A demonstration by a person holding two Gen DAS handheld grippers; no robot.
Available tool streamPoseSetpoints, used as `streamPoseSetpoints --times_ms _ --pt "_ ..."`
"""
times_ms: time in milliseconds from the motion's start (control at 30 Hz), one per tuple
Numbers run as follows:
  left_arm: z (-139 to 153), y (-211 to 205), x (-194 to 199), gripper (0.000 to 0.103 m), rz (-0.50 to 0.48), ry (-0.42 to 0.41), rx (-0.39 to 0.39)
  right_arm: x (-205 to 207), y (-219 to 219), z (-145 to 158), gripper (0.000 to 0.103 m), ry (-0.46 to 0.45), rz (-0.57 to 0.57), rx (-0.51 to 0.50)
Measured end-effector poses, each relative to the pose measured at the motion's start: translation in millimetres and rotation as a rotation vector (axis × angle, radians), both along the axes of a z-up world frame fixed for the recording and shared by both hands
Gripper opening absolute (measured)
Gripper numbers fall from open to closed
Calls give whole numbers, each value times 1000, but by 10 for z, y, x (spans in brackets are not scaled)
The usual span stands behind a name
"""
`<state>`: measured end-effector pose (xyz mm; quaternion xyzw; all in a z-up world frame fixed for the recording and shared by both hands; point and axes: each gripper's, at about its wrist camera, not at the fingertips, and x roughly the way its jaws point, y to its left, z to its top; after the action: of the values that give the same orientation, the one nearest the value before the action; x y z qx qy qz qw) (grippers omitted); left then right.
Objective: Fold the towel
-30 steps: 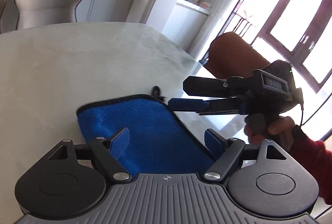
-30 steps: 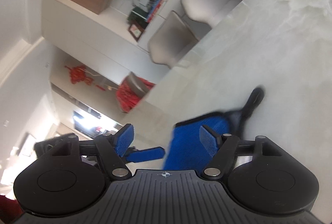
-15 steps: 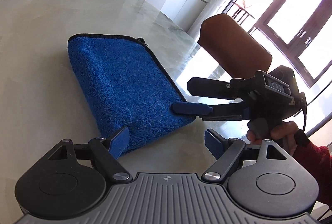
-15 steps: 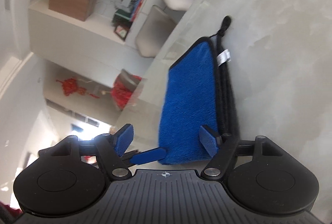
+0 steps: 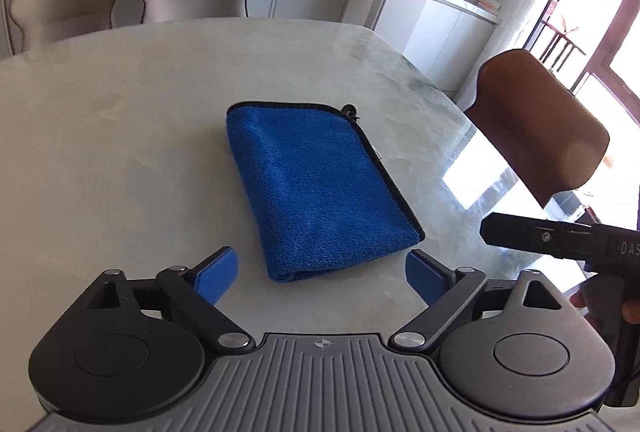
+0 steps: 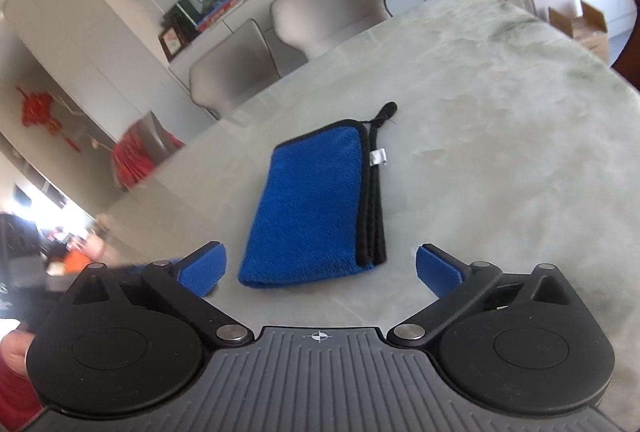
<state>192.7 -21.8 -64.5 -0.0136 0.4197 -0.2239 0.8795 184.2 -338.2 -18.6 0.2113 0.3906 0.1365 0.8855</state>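
I have both tools spread wide with nothing between the pads. The left gripper (image 5: 322, 274) has just been opening its jaws, and the folded towel (image 5: 316, 192) lies on the table (image 5: 120, 136) just ahead of its blue fingertips (image 5: 216, 274), untouched. The right gripper (image 6: 320, 268) has likewise just been opening, empty, with the same towel (image 6: 312, 208) just beyond its tips and apart from them.

From the left wrist I see the right tool's black body (image 5: 560, 236) off to the right, with a bit of the hand under it, and a brown chair back (image 5: 540, 124) past the table edge. The right wrist alone shows the towel's stacked black-bound edges, a small white tag (image 6: 378, 157) and a black hanging loop (image 6: 386, 111) at the far corner.

The towel is a neat blue rectangle, flat, with several layers.
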Motion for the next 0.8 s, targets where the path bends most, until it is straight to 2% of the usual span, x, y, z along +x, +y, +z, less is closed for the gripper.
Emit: streamPoseSetpoints --times_ms 100,233,333,467,567,700,800 --pt "108 52 -113 102 19 -12 -17 -142 158 109 102 1 0 -124" --pt "242 115 -285 103 57 -26 -41 -342 373 255 102 -49 -14 -269" --pt "313 151 -392 103 82 -44 -33 -449 550 350 102 -63 -5 -381" --pt "369 180 -538 103 123 -89 6 -616 811 450 102 -136 -33 -571" --pt "407 192 -617 103 138 -110 31 -687 895 487 102 -150 -35 -601" --pt "436 247 -706 103 162 -99 4 -833 921 547 102 -177 -68 -548" --pt "434 240 -756 103 165 -108 31 -902 904 568 103 -167 -99 -504"
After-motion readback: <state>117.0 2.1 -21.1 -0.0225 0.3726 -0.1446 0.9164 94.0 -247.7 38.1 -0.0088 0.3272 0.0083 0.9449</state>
